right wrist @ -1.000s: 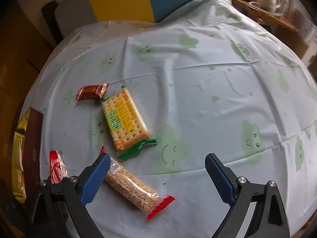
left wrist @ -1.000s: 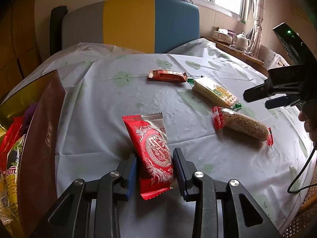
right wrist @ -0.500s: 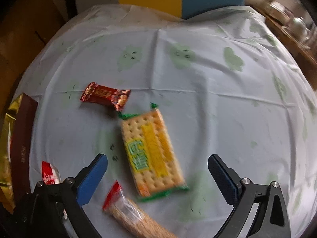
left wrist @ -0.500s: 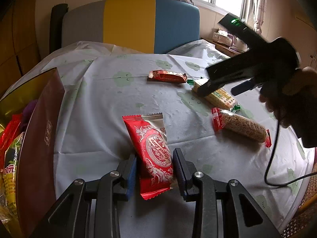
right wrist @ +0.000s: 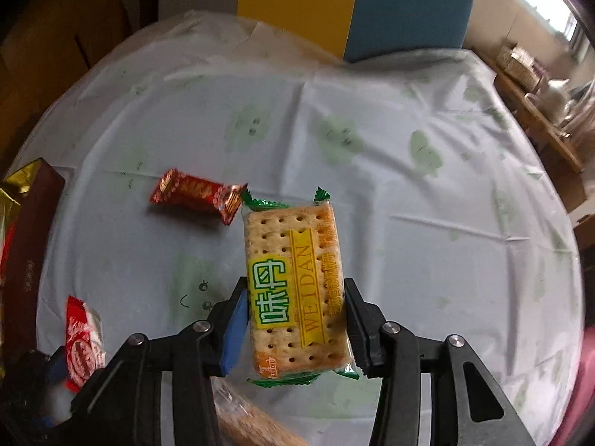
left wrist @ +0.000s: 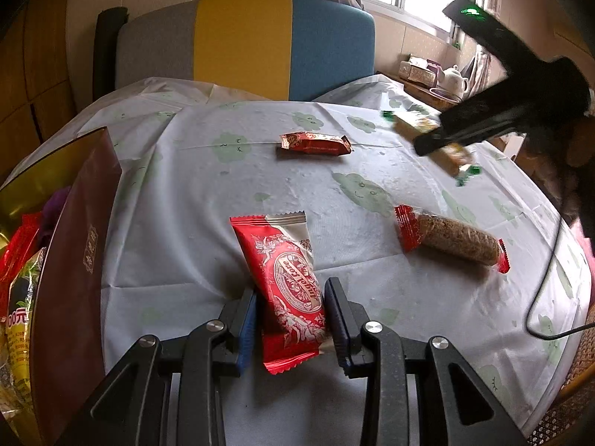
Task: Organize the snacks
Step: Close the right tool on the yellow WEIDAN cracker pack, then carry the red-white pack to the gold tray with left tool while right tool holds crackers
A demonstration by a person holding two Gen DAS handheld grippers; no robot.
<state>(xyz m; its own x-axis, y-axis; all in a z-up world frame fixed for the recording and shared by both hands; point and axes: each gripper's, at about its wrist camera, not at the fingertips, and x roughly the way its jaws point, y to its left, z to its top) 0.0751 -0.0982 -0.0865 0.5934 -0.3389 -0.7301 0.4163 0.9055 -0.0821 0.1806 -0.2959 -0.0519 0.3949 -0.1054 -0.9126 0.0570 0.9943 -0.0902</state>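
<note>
Left gripper (left wrist: 290, 319), jaws clamped on the lower half of the red-and-silver foil snack packet (left wrist: 284, 282), packet's top leaning out over the bench (left wrist: 208, 193), which is round w/ a pale cloth printed w/ green clouds. Right gripper (right wrist: 295, 330): jaws closing, the clear-wrapped cracker pack w/ yellow label & green crimped ends (right wrist: 293, 282) is between them; pads look to be touching its long sides, and in the left wrist view it appears off the cloth.

Still loose on the bench: small red-brown foil candy bar (left wrist: 315, 144), far centre; clear sesame-type bar w/ red ends (left wrist: 452, 239), near right. Dark red cardboard box (left wrist: 70, 267) at the left edge already holds other packets, prob. the drop spot.

To do this step well: let the right jaws finish squeezing before carrying, grip is on the rear third only so the front may droop — keep it level, don't crush the crackers. Watch the trailing black cable (left wrist: 546, 278) near the sesame bar. Bring packs over the box wall one at a time, so the two grippers don't collide.
</note>
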